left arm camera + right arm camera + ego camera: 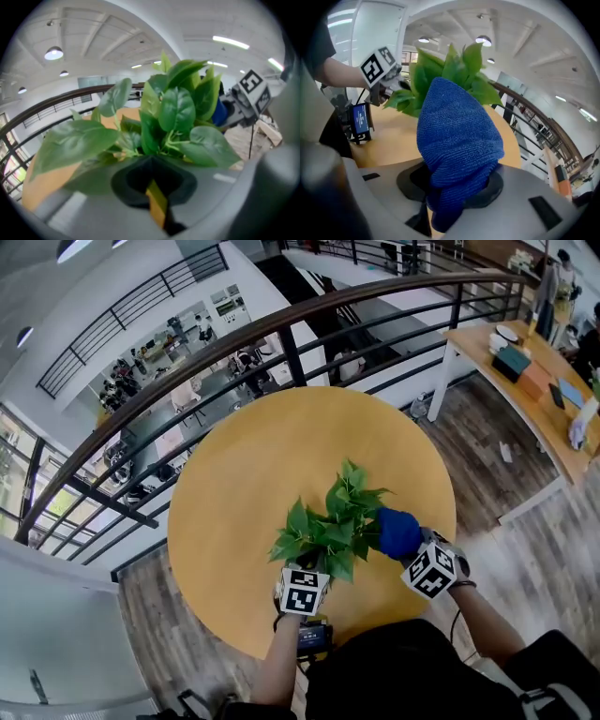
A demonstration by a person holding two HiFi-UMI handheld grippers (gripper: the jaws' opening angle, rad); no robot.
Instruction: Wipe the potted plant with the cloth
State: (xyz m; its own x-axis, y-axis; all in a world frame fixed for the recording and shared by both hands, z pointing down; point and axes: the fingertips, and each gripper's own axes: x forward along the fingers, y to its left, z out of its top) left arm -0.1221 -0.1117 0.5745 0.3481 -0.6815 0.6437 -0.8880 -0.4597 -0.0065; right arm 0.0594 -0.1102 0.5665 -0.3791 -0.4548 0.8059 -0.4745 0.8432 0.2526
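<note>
Potted plant, green and broad-leaved, sat near the close edge of the round yellow-tan wooden table in head view; the pot itself was hidden under leaves. Wide bare tabletop lay beyond it twd the dark curved metal railing. Left gripper was at the plant's near-left base. Right gripper was at its right, close to the table rim, w/ a blue textured cloth touching the outer leaves.

Left gripper view: jaws closed together, leaves crowding right in front; couldn't tell if anything was pinched.

Right gripper view: jaws clamped on the cloth, bunched upright btwn them, plant just behind it. A small black device w/ blue screen stood by the table edge at left.
</note>
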